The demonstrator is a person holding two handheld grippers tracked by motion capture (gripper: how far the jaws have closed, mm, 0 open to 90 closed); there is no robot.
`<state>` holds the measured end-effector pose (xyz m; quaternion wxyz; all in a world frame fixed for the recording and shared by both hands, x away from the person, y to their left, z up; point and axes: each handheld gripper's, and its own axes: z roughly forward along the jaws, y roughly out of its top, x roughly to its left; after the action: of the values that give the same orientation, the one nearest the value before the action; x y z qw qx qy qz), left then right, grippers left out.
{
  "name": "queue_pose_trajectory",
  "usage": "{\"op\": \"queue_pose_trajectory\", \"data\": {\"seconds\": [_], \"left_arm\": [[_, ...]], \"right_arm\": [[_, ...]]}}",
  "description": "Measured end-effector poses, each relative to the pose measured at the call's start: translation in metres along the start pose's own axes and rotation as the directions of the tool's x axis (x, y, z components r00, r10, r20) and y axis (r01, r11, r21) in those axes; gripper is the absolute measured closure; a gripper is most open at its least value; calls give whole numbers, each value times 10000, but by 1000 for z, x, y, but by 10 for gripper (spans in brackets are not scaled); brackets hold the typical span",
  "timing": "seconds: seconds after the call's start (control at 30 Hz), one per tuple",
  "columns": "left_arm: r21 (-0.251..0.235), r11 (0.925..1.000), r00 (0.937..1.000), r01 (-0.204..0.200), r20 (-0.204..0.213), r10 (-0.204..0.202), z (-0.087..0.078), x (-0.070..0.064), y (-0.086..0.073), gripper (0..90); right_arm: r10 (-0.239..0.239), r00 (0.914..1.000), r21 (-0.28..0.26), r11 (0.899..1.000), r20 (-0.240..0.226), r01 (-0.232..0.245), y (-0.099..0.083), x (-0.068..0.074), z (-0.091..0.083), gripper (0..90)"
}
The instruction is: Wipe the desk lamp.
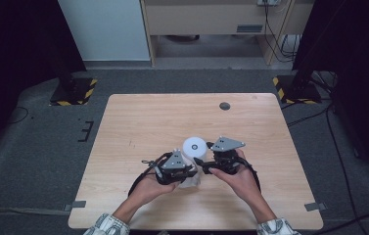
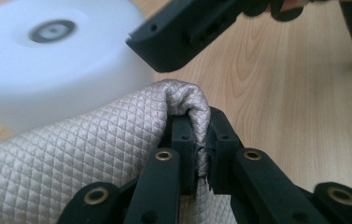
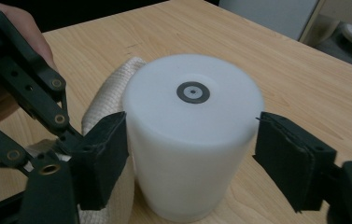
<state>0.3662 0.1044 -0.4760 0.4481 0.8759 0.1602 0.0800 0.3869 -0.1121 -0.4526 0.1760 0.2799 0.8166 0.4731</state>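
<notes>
A white cup-shaped cylinder [image 3: 192, 135] with a grey ring mark on its top stands on the wooden table [image 1: 138, 122]. My right gripper [image 3: 194, 154] is open around it, one pad [image 3: 106, 154] against its side and the other pad [image 3: 290, 158] a little off it. My left gripper [image 2: 201, 140] is shut on a fold of beige quilted cloth [image 2: 71, 158] that lies at the cylinder's [image 2: 47, 60] foot. In the high view the left gripper [image 1: 192, 172] and right gripper [image 1: 202, 155] meet at the cylinder [image 1: 194, 145], with the cloth [image 1: 192, 182] below it.
A small dark round insert [image 1: 224, 105] sits in the table near its far edge. Two hands hold the grippers near the table's front middle. Stands with yellow-black bases [image 1: 74, 90] flank the table on the floor.
</notes>
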Motion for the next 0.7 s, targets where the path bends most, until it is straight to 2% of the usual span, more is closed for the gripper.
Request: {"op": "queue_pose_trajectory", "data": {"seconds": [0.17,0.27,0.4,0.57,0.7], "left_arm": [[-113,9999,10000,18,-18,-18,-3,1,-1,834],[-206,9997,9999,144,-56,-145,-6,3,-1,833],[-210,9997,9999,150,-57,-152,-6,2,-2,832],[-270,9995,9999,152,-46,-154,-7,2,-2,832],[-310,9995,9999,113,-29,-114,-7,1,-2,832]], "right_arm": [[79,10000,-14,10000,-61,-79,1,2,1,193],[303,9995,-203,9993,-12,-303,5,2,1,143],[538,9984,-370,9978,-175,-544,14,-1,3,132],[478,9987,6,9989,-189,-478,30,-3,17,121],[528,9985,228,9984,-150,-524,39,-10,25,171]]}}
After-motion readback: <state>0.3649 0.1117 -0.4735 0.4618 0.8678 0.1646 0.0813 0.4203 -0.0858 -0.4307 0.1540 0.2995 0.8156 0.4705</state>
